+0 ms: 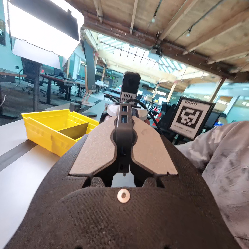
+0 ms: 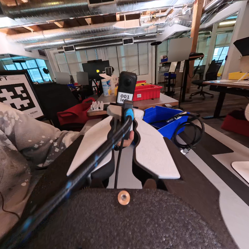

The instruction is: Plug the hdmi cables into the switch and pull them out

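Observation:
My left gripper (image 1: 124, 119) is shut on the dark HDMI switch (image 1: 124, 131) and holds it upright above the table, with two empty ports on the edge facing me. A thin black cable (image 1: 148, 112) leaves its far end. My right gripper (image 2: 123, 122) faces the left one and is closed around the black plug (image 2: 126, 131) of a blue-and-black braided HDMI cable (image 2: 94, 157). The plug's blue collar (image 2: 129, 114) sits right at the switch (image 2: 128, 104). The cable trails back over my left finger toward the lower left. The port joint itself is hidden.
A yellow bin (image 1: 44, 129) with a dark divider stands on the grey table to the left. A blue bin (image 2: 164, 118) holds another cable, and a coiled black cable (image 2: 188, 133) lies beside it. A person's grey patterned sleeve (image 1: 215, 161) is close by. Marker boards stand behind.

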A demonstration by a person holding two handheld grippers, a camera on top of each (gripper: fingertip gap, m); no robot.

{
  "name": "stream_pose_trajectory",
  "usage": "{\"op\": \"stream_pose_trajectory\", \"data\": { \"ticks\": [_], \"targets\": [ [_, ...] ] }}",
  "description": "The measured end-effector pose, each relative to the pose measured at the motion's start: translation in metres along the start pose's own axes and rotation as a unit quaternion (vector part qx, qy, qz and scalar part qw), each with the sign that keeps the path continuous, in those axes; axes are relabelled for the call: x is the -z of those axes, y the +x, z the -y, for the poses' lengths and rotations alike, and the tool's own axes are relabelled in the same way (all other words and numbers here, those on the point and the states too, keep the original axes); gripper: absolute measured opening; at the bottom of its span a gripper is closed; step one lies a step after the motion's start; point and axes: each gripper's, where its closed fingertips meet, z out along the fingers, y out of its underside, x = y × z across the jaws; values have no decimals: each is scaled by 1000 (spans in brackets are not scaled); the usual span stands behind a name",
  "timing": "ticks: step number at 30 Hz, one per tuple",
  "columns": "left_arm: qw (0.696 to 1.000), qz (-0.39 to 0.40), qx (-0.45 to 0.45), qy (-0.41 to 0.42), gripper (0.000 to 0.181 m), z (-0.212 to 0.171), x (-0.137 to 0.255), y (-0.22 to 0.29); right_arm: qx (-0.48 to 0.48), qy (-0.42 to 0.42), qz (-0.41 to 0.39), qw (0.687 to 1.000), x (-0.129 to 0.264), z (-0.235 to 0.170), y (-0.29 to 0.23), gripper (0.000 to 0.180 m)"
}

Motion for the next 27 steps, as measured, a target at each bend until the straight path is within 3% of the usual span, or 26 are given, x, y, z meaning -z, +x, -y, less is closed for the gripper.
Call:
{"op": "stream_pose_trajectory", "data": {
  "ticks": [9, 25, 27],
  "targets": [
    [998, 30, -42, -32, 15, -2, 0, 0, -3, 42, -7, 999, 3, 6, 6, 12],
    [996, -8, -77, -36, 15, 8, 4, 18, 49, 58, 31, 997, 2, 12, -10, 11],
    [995, -2, -92, -42, 16, 13, 10, 19, 52, 86, 39, 994, 18, 25, -10, 11]
  ]
}}
